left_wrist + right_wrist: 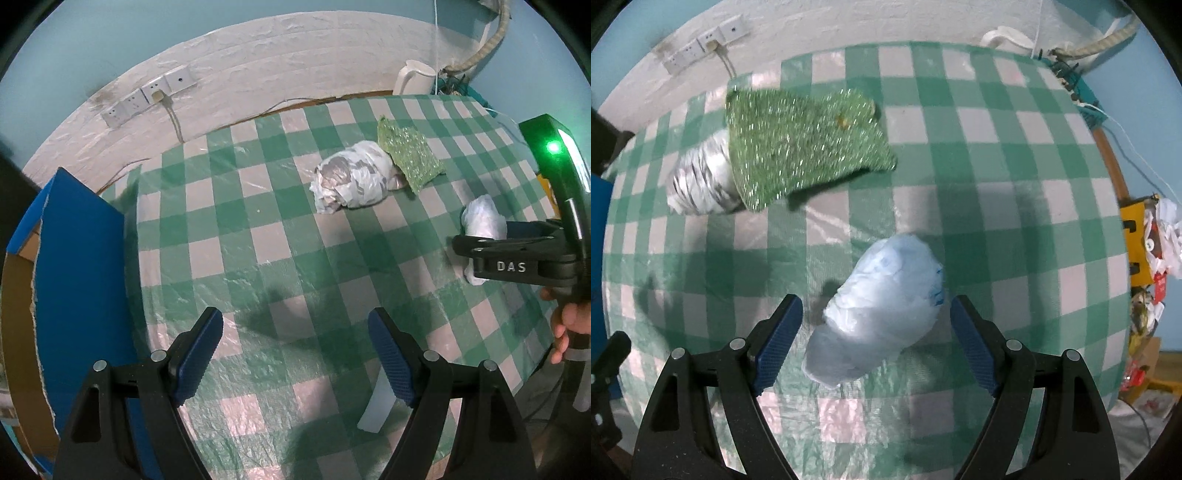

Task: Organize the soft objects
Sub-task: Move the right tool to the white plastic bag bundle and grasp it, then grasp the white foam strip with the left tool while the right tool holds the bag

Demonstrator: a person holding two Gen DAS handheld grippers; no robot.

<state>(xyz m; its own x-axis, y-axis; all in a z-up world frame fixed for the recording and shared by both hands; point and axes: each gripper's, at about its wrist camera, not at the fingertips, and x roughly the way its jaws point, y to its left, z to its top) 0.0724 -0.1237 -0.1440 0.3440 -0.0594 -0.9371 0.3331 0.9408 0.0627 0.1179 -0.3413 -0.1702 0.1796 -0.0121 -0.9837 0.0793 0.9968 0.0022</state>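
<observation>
A pale blue plastic-wrapped bundle (879,306) lies on the green checked tablecloth (997,206). My right gripper (875,347) hangs open directly over it, blue pads apart on either side, not touching. Farther back a grey-and-white wrapped bundle (698,184) lies partly under a glittery green sponge cloth (801,147). In the left wrist view my left gripper (295,358) is open above bare cloth. From there the grey-white bundle (354,177), the green cloth (410,155) and the pale bundle (484,221) behind the right gripper's black body are visible.
A blue cardboard box (81,266) stands open at the table's left edge. A white jug (413,77) sits at the far edge by the wall with its socket strip (147,96). Clutter and a yellow box (1145,236) lie beyond the right edge. A hand (569,328) holds the right gripper.
</observation>
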